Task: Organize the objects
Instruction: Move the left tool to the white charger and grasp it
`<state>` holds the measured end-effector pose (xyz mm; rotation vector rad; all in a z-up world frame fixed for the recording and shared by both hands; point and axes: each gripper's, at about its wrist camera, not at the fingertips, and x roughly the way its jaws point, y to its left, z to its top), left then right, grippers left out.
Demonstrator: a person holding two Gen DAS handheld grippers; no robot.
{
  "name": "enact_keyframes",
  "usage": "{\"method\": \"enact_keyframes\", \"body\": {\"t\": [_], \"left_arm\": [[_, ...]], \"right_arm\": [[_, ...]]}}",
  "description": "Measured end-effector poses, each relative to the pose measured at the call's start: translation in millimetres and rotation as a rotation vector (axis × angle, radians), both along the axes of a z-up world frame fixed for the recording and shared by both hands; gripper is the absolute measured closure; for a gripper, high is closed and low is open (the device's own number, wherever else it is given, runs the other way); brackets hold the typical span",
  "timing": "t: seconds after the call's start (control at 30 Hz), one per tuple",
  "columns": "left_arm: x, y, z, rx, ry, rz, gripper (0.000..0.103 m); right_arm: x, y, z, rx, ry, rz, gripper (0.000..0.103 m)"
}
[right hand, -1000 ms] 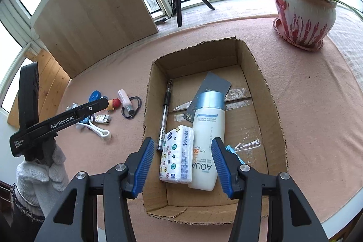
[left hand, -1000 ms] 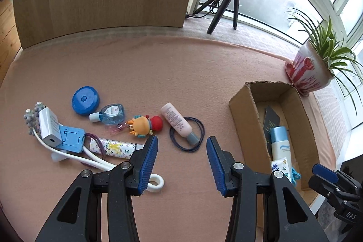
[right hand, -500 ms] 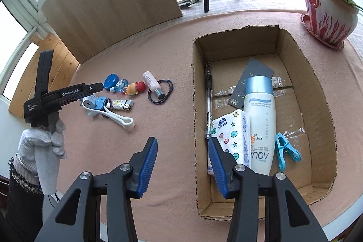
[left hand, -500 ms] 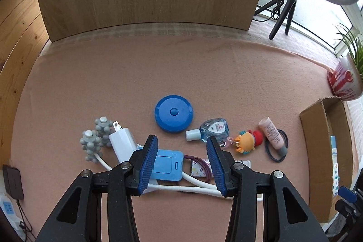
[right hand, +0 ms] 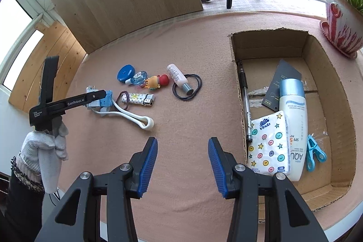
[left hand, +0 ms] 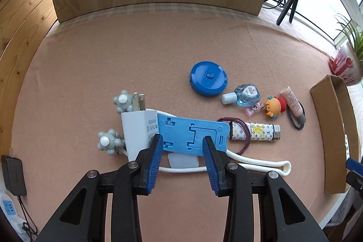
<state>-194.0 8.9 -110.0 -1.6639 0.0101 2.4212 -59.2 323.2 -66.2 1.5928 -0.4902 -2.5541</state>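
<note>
The cardboard box (right hand: 295, 106) fills the right half of the right wrist view and already holds a sunscreen bottle (right hand: 292, 128), a tissue pack (right hand: 268, 144), a pen (right hand: 245, 103), a dark card (right hand: 283, 83) and a blue clip (right hand: 314, 153). It is judged light but stiff, and need not be gripped.

The loose clutter is spread across the middle of the left wrist view on the pink cloth (left hand: 136, 49). The white massage roller (left hand: 261, 162), with knobbed grey heads at the left, runs under the pile; it looks rigid but awkwardly long. The blue phone stand (left hand: 192, 135), just below centre, lies flat across the roller and touches the white charger (left hand: 138, 130). It appears to be thin, hard, smooth plastic: light, stiff, somewhat slippery. A pinch across its short width, near the close edge, is judged best.

The left gripper (left hand: 182, 149) is spread wide, its fingers either side of the stand's near edge, nothing pinched. The right gripper (right hand: 182, 153) is likewise spread and empty, over bare cloth at lower centre.

Smaller items follow at right: round blue case (left hand: 208, 78), patterned lighter (left hand: 256, 132), pink tube (left hand: 292, 103), sanitizer bottle (left hand: 245, 94), toy figure (left hand: 275, 104), hair ties (left hand: 297, 121).
</note>
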Motion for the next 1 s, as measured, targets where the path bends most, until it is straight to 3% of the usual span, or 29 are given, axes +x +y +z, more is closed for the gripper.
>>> {"method": "enact_keyframes", "body": {"t": [0.27, 0.6, 0.67, 0.8, 1.0], "left_arm": [[13, -36, -7, -0.007, -0.003, 0.054, 0.069], [25, -48, -12, 0.022, -0.004, 0.029, 0.075], [33, -52, -3, 0.065, 0.011, 0.032, 0.075], [45, -74, 35, 0.077, 0.138, 0.115, 0.075], [19, -91, 26, 0.038, 0.099, 0.133, 0.075]], "right_arm": [[-20, -36, -10, -0.013, -0.015, 0.088, 0.060], [-34, -73, -21, -0.002, -0.031, 0.173, 0.063], [-37, -76, -24, 0.004, -0.037, 0.182, 0.063], [-41, -81, -30, 0.023, -0.054, 0.188, 0.063], [-44, -86, -39, 0.026, -0.073, 0.189, 0.065]]}}
